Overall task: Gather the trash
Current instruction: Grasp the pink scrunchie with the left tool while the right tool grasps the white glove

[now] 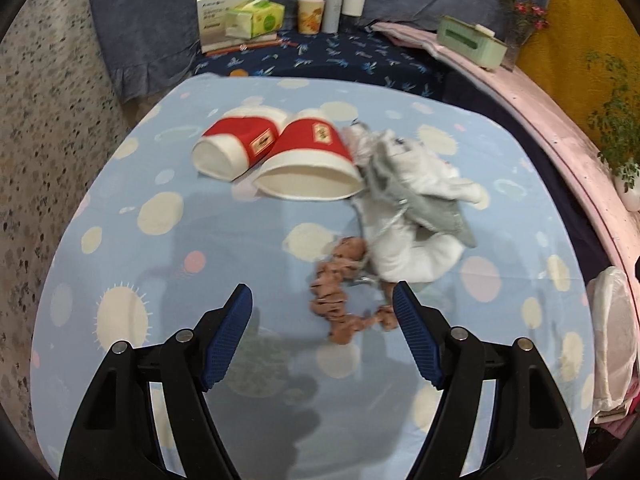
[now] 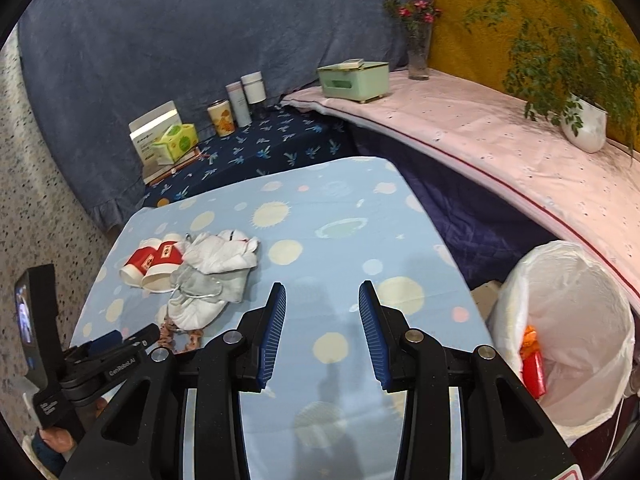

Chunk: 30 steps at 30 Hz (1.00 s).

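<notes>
Seen from the left wrist: left gripper (image 1: 322,304) spread wide, holding nothing, low over the light blue spotted cloth (image 1: 160,264). Between the fingertips and a little ahead, a crumpled brown paper strip (image 1: 340,304), reaching to the right finger. Touching its far end, a heap of white and grey crumpled tissue (image 1: 412,200). Left of the heap, two red and white paper cups (image 1: 276,152) lying on their sides, mouths toward the camera, the nearer one against the tissue. At the right edge, part of a white-lined bin (image 1: 612,336).

Seen from the right wrist: right gripper (image 2: 322,300) also open and empty, above a bare part of the same cloth. Cups, tissue heap and brown strip far to the left, well apart from these fingers. Low at left, the other gripper beside the brown strip. At right, beside the table, the bin with a white bag (image 2: 568,320), open, with a red and orange wrapper (image 2: 534,364) inside
</notes>
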Tool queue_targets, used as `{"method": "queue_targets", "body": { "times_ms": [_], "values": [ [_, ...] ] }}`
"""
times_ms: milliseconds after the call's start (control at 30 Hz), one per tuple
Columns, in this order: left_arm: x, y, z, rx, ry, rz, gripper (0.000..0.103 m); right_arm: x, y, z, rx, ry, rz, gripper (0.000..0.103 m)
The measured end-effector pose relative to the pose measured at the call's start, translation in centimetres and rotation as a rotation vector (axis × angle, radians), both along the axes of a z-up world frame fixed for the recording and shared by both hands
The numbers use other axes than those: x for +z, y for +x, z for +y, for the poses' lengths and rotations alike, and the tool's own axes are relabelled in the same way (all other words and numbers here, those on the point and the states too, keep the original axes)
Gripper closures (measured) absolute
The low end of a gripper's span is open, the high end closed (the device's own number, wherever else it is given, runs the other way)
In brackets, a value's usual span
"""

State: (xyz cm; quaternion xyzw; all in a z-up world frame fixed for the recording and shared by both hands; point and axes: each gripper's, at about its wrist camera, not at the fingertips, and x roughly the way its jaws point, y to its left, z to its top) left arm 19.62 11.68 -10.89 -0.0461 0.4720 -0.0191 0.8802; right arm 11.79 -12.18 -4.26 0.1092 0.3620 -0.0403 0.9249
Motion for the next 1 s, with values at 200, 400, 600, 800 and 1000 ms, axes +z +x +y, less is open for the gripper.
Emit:
{"method": "queue_targets", "body": {
  "times_ms": [200, 400, 600, 800, 1000],
  "values": [
    [-2.2, 1.2, 0.7, -0.009, -0.007, 0.037, 0.036, -1.0, 2.5, 2.3, 0.037, 0.002, 0.021, 0.065],
    [-3.8, 2.9, 0.9, -0.008, 0.01, 0.064, 0.054, -2.0, 5.6, 4.3, 0.069, 0.016, 0.042, 0.065],
    [-3.1, 3.9, 1.6, -0.035, -0.033, 0.068, 0.088, -4.0, 9.4, 6.1, 0.091, 0.055, 0.082, 0.065],
    [-1.4, 4.3, 2.7, -0.03, -0.045, 0.028, 0.089, -6.1, 12.4, 7.3, 0.111, 0.081, 0.12, 0.061],
    [0.0, 4.9, 3.5, -0.021, -0.047, -0.001, 0.089, -8.3, 13.8, 8.2, 0.126, 0.058, 0.172, 0.063]
  ]
}}
